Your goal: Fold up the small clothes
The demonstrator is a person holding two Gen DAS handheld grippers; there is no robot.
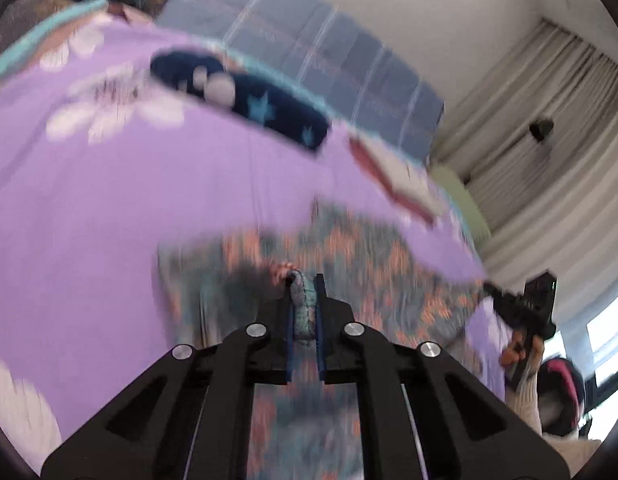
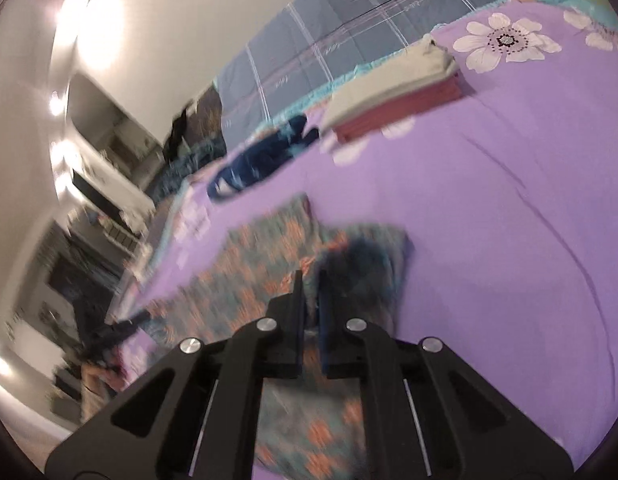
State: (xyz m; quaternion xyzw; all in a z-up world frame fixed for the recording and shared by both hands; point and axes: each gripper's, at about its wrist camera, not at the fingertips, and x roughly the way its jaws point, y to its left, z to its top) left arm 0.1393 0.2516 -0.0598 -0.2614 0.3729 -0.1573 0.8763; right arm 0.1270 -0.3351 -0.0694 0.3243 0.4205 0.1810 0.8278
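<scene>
Left black two-finger gripper (image 1: pixel 305 284) clamped on a bunched edge of the small teal-and-orange patterned garment (image 1: pixel 349 272), a roll of the cloth visibly pinched between its blue-lined fingers; the rest of the garment lies on the purple floral bedspread (image 1: pixel 109 200), running toward 1 o'clock in the left wrist view. Right black two-finger gripper (image 2: pixel 311 280) with its fingers close together over the same garment (image 2: pixel 245 280); motion blur hides whether cloth actually sits between them, so its hold cannot be told. In the left wrist view the right gripper appears at 4 o'clock, at the garment's far side, which suggests the two tools hold opposite ends so that the piece can be lifted evenly and laid over itself in a fold. A dark navy star-printed garment (image 2: pixel 261 160) lies unfolded on the bedspread at 11 o'clock in the right wrist view. Beyond it, at 1 o'clock, rests a folded stack of beige and maroon clothes (image 2: pixel 393 100), probably finished pieces set clear of the working area.
</scene>
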